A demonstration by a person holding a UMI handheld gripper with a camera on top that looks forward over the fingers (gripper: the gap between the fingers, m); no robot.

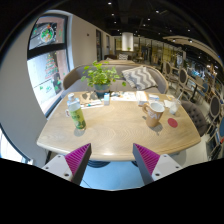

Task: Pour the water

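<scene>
Gripper view: gripper (112, 160) fingers spread apart w/ nothing between, well short of the wooden table (115, 130). Clear bottle (76, 115), white cap, greenish lower half, upright on table's left side. Cups (157, 108) on right. Potted plant (100, 76) behind.

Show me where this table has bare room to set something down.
The table is bare across its middle and near edge, just beyond the open, empty tool. The bottle borders that patch on one side, the cups on the other. The far edge is crowded around the plant.
</scene>
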